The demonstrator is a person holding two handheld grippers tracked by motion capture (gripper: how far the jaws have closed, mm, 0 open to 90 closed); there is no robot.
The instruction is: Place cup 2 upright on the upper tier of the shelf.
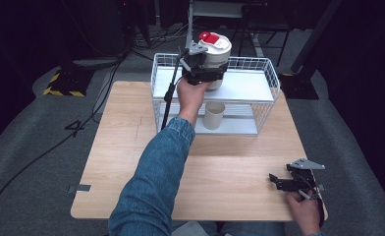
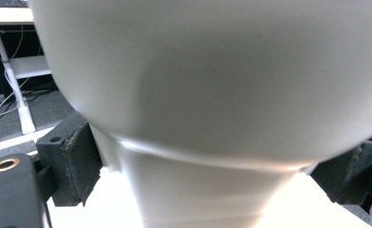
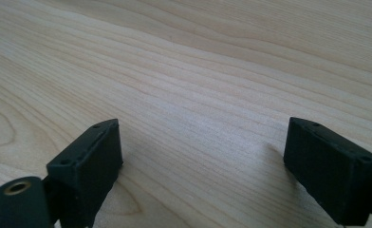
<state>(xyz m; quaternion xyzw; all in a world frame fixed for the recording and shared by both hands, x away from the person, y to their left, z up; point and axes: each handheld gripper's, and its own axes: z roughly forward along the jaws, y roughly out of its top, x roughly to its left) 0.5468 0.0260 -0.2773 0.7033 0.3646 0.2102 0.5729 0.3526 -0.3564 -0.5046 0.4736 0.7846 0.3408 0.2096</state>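
- The left gripper (image 1: 206, 73) is clamped on a white cup (image 1: 215, 54) with a white lid and a red tab, and holds it upright above the top shelf of the wire rack (image 1: 266, 73).
- In the left gripper view the cup (image 2: 212, 95) is very close; a black pad (image 2: 75, 161) presses its narrower lower part at the left, and the other jaw meets it at the right.
- The person's left hand (image 1: 190, 93) grips that tool from below, with a denim sleeve (image 1: 156, 172) reaching across the table (image 1: 126, 142).
- The rack stands at the far edge of the table, with white shelf boards on two levels.
- A beige cup (image 1: 213, 115) stands upright on the lower shelf, below the held cup.
- The right gripper (image 1: 279, 181) lies low at the near right corner of the table, well apart from the rack, held by the right hand (image 1: 306, 211).
- In the right gripper view its jaws stand wide apart over bare wood (image 3: 198, 95), with nothing between them.
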